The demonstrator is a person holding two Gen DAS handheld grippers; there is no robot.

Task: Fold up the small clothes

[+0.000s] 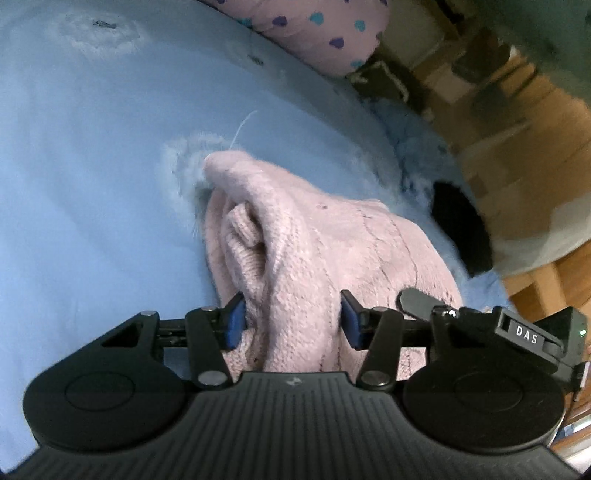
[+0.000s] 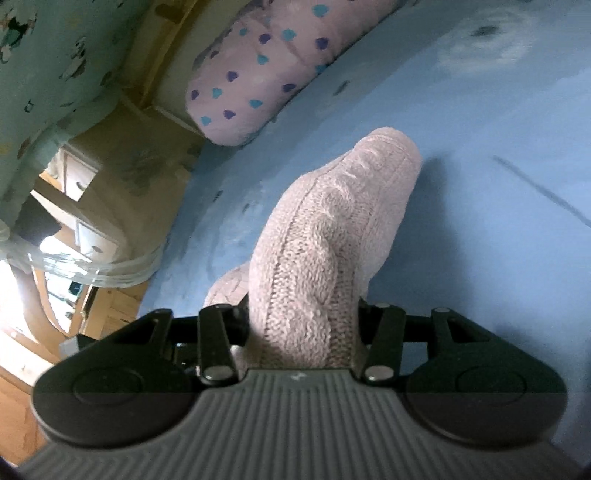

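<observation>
A small pink cable-knit garment [image 1: 317, 240] lies bunched on a light blue bed sheet [image 1: 92, 184]. My left gripper [image 1: 293, 317] has its blue-padded fingers on either side of a thick fold of the knit and is shut on it. In the right wrist view the same pink knit [image 2: 325, 236] rises in a tall fold from between the fingers of my right gripper [image 2: 303, 325], which is shut on it. The right fingertips are hidden by the fabric. The other gripper's black body [image 1: 461, 229] shows at the right of the left wrist view.
A lilac pillow with blue and purple hearts [image 2: 266, 70] lies at the far edge of the bed; it also shows in the left wrist view [image 1: 317, 29]. Beyond the bed edge are wooden furniture [image 1: 517, 110], a wooden floor [image 2: 110, 306] and a pale green patterned cloth [image 2: 48, 55].
</observation>
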